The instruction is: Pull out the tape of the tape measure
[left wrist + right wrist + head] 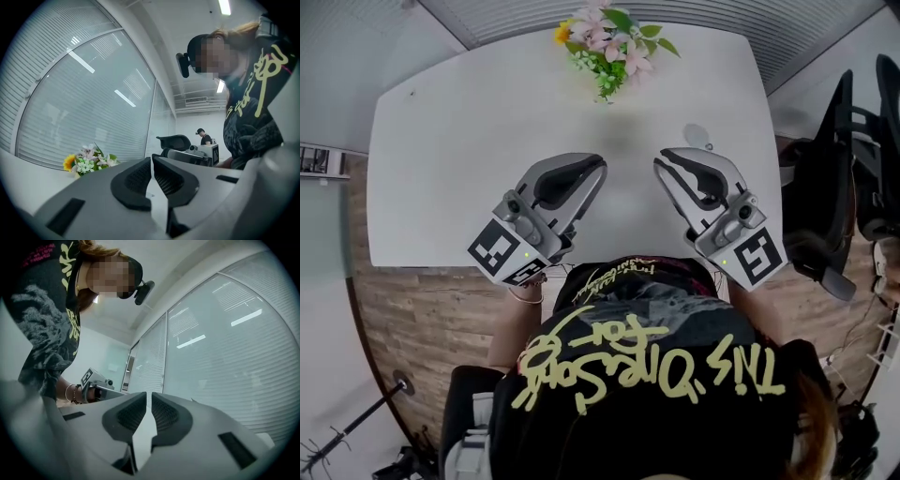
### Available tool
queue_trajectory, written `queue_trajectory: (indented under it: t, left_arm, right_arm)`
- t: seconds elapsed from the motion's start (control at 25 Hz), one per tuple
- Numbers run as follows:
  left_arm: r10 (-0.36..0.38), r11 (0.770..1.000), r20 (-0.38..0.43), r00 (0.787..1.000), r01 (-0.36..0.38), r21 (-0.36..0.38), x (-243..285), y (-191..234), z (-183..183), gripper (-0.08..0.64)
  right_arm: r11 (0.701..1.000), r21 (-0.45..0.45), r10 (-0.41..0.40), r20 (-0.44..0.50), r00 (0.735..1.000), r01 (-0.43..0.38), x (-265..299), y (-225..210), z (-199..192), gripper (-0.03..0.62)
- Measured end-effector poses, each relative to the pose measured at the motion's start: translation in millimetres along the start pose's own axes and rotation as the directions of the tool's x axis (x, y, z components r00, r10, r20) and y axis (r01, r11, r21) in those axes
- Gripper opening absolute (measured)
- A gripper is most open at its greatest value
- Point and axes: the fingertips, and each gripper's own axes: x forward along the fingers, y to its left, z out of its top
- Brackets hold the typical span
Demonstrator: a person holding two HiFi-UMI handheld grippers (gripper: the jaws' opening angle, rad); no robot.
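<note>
- The jaws of the left gripper (151, 159) are clenched almost shut, with only a thin slit between the ribbed pads and nothing in it. The jaws of the right gripper (149, 393) stand the same way, closed on nothing.
- Both grippers hang over the near part of the white counter (450, 159), tips angled in toward each other.
- The tape measure (697, 137) seems to be the small pale round thing lying flat on the counter just past the right jaws' tips, slightly to their outer side and well off from the left jaws. No length of tape shows outside it. That would fit a tape not yet drawn as well as one that has sprung back in.
- Risk: closed jaws brought down on the case would only shove it. It looks light and the counter smooth, so it would probably slide away from the tips.
- Risk: what looks like a little tab (710, 146) sits on the side of the case away from the left jaws. It is too small to make out properly. A pinch aimed slightly off would likely close on air or on the case edge.
- Risk: if one pair of jaws pulls on the tape while the other has no firm hold of the case, the whole thing would trail along and the tape would stay in.
- Risk: a weak pinch could let a spring tape whip back in.
- Risk: the flowers (609, 47) stand beyond both jaws, so a long reach or pull that way could knock them.
</note>
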Motion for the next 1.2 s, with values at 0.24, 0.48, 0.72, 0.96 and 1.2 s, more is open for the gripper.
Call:
queue_trajectory:
  t: [0.24,0.48,0.72,0.96,1.2]
  left_arm:
    - [-0.051,0.999,-0.033,0.998,0.051,0.017,1,-7,-11,-0.008]
    - [-0.066,0.997,-0.041,0.997,0.068,0.031,1,-10,-14,-0.008]
    - [-0.082,0.996,-0.039,0.996,0.084,0.037,5,-12,-14,-0.008]
    - [-0.089,0.995,-0.046,0.995,0.091,0.043,8,-14,-15,-0.008]
    - [-0.072,0.996,-0.049,0.996,0.074,0.046,6,-11,-14,-0.008]
  right_arm:
    - [1.0,0.011,-0.007,-0.004,1.0,0.007,-2,2,-3,0.003]
    - [1.0,-0.003,-0.022,-0.008,1.0,0.022,-2,3,-2,0.003]
    - [0.999,-0.027,-0.022,-0.047,0.999,0.021,-2,7,-9,0.003]
    - [1.0,-0.018,-0.025,-0.053,0.998,0.024,-1,8,-13,0.003]
    - [1.0,-0.006,-0.027,-0.057,0.998,0.026,-1,8,-17,0.003]
